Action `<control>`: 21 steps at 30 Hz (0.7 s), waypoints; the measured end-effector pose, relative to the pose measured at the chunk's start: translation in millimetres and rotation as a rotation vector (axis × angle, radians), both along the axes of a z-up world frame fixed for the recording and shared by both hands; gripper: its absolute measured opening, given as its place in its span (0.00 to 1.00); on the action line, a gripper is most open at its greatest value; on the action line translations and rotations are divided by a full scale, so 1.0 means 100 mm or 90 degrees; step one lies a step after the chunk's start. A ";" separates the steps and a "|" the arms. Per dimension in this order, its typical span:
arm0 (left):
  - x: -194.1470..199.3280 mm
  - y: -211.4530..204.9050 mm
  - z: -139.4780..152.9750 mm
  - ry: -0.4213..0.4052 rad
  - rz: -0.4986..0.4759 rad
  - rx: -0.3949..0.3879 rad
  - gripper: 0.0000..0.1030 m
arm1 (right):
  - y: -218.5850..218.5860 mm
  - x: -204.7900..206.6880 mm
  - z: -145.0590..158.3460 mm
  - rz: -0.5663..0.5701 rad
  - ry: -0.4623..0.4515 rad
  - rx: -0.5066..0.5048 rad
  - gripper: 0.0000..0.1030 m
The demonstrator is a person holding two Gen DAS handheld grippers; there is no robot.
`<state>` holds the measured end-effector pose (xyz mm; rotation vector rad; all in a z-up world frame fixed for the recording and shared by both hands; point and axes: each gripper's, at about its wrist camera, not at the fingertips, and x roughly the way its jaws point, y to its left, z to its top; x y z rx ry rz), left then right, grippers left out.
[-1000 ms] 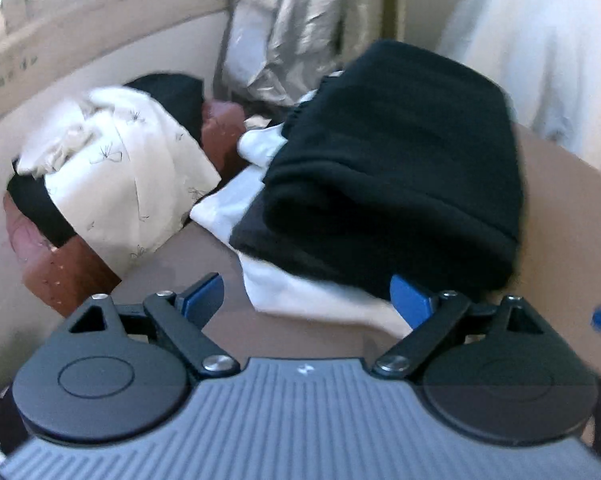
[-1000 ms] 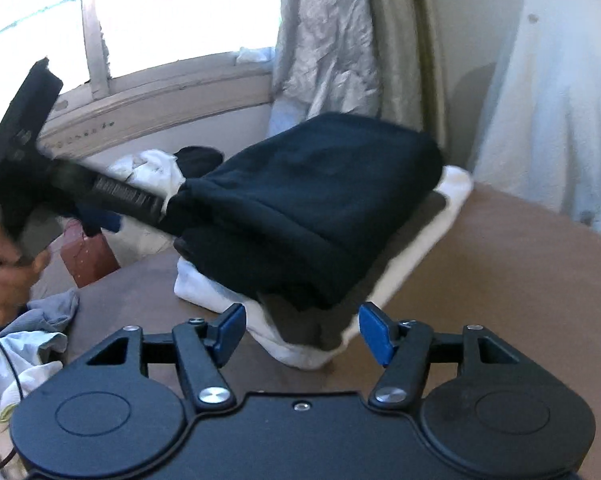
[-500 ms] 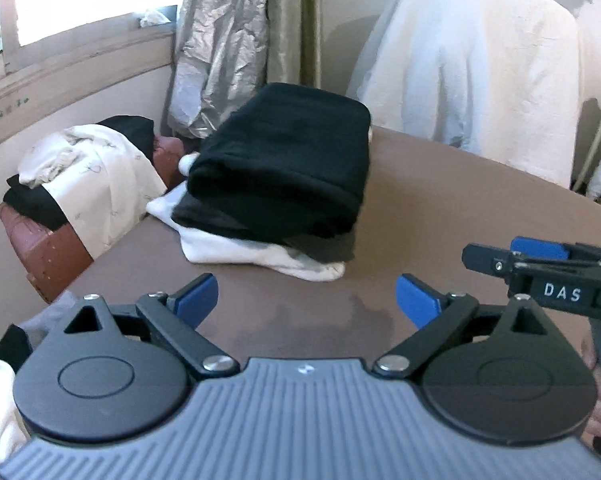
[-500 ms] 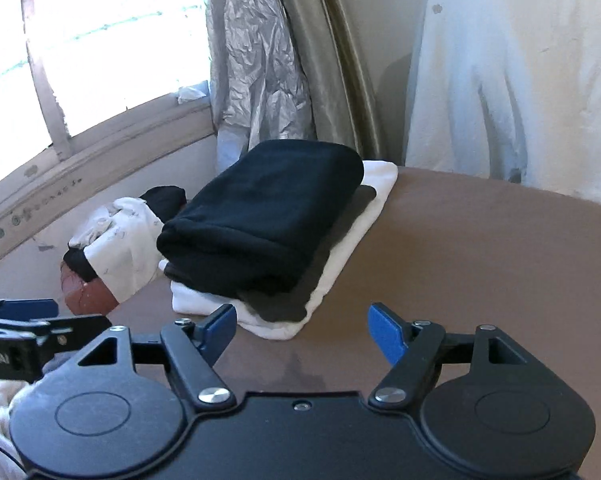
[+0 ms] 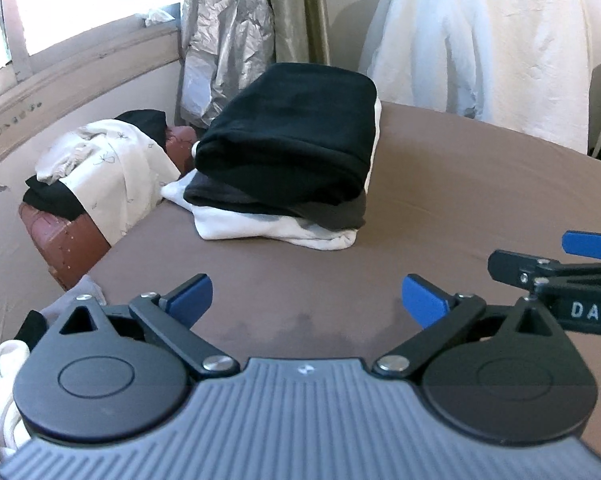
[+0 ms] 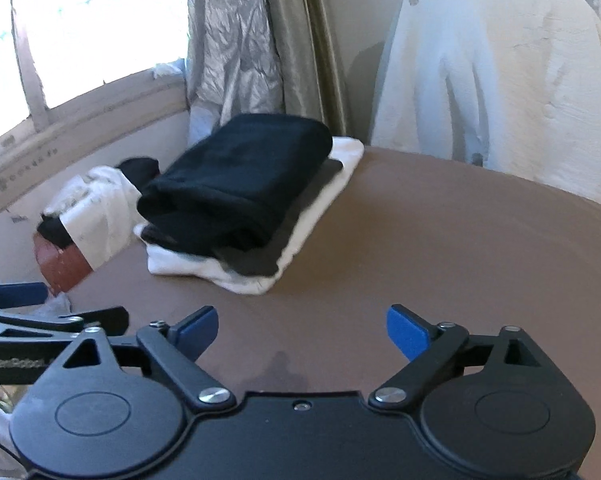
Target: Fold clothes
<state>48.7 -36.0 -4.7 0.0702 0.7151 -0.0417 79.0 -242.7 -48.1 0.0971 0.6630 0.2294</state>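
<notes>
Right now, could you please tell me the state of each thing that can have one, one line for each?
Left hand-held gripper: open, empty.
Right hand-held gripper: open, empty.
Thick black fleece garment: folded, on top of the stack.
Dark grey garment: folded, in the middle.
White garment: folded, at the bottom, on the brown table.
White printed cloth: unfolded, crumpled.

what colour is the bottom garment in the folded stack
White bottom garment, clearest in the left wrist view.
</notes>
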 end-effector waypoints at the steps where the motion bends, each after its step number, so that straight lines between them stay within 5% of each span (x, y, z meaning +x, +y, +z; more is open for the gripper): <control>1: -0.01 0.01 -0.01 0.003 -0.006 -0.003 1.00 | 0.00 -0.01 0.00 -0.003 0.004 -0.003 0.91; 14: -0.07 -0.04 -0.03 0.030 -0.039 0.015 1.00 | 0.03 -0.08 0.02 -0.049 0.039 -0.042 0.94; 21: -0.06 -0.04 -0.04 0.021 -0.003 0.028 1.00 | -0.04 -0.23 0.19 -0.058 0.016 -0.022 0.97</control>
